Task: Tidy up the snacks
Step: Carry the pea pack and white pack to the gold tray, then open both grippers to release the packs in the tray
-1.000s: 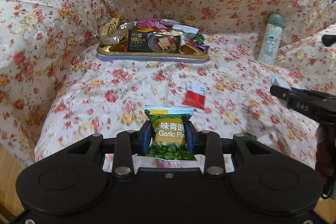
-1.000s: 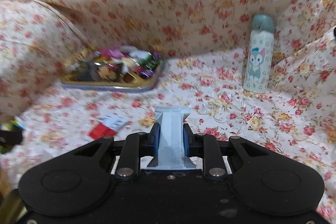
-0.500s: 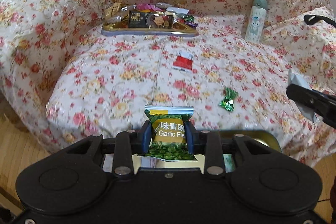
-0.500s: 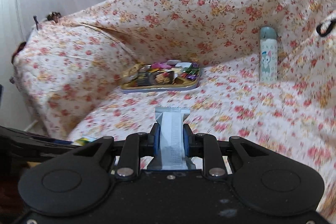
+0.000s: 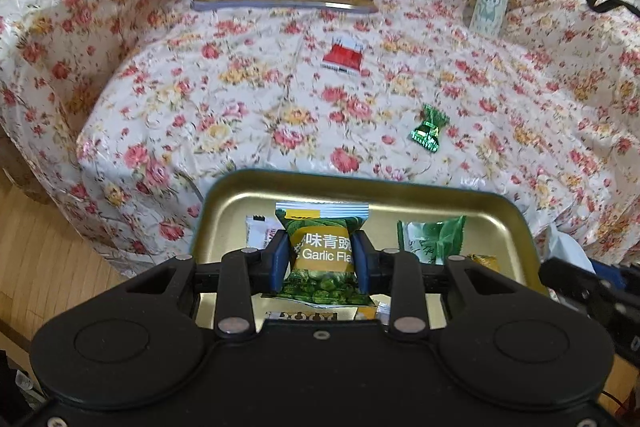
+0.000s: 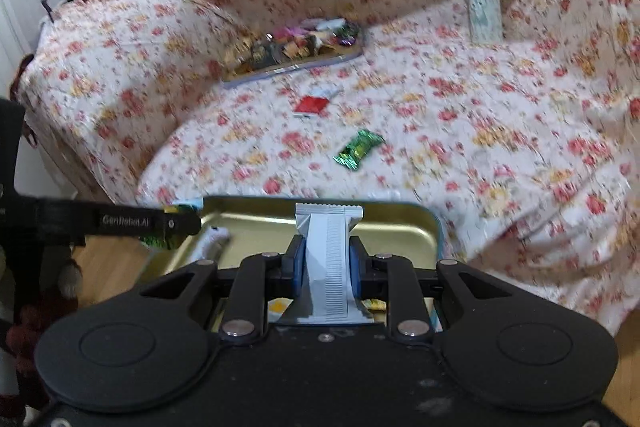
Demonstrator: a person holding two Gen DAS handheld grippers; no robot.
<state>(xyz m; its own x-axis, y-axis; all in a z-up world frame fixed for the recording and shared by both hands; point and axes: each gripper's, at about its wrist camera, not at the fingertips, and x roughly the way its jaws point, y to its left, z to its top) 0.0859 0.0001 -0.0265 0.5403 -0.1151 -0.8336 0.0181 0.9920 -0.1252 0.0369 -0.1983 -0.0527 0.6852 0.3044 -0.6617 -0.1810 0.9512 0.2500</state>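
While poised over the gold tin (image 5: 508, 215) off the sofa's front edge: left gripper (image 5: 320, 259) jaws clamped on garlic pea packet (image 5: 322, 251), right gripper (image 6: 327, 263) jaws pinching white sachet (image 6: 328, 255). Possible collision between crowded grippers; early release risks floor drop.

A green garlic-flavour pea packet (image 5: 322, 255) is held upright over a gold tin tray (image 5: 240, 195); a pale blue-white packet (image 6: 329, 259) is held likewise. A red-and-white sachet (image 5: 344, 57) and a green foil candy (image 5: 427, 129) are left on the flowered sofa cover, with a full tray (image 5: 280, 1) seen behind.
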